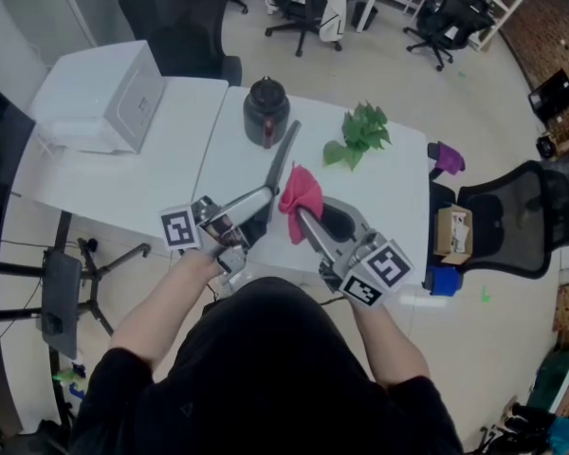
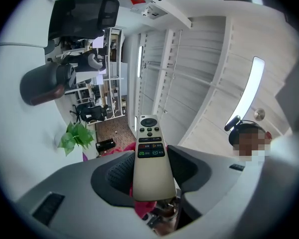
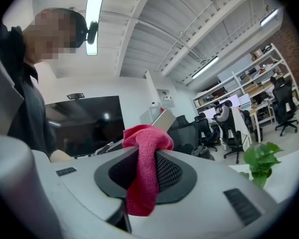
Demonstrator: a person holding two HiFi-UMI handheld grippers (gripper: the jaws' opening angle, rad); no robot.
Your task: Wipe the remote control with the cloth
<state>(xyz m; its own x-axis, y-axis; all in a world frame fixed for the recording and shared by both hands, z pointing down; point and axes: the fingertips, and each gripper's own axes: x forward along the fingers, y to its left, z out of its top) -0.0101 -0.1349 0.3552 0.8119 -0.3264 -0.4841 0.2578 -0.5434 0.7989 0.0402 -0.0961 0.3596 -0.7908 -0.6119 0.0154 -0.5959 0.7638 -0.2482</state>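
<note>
Pink bunched cloth [image 1: 301, 194] is clamped in the right gripper [image 1: 300, 214]. The left gripper [image 1: 258, 207] grasps the long beige remote control [image 1: 284, 159], its axis pointing to 1 o'clock. The cloth lies just beside it at 3 o'clock.

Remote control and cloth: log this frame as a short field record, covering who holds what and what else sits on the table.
Left gripper: shut on the remote control, buttons facing its camera
Right gripper: shut on the pink cloth, bunched between the jaws
Cloth and remote: side by side above the white table; contact unclear
Also on table: dark jug, green plant
</note>
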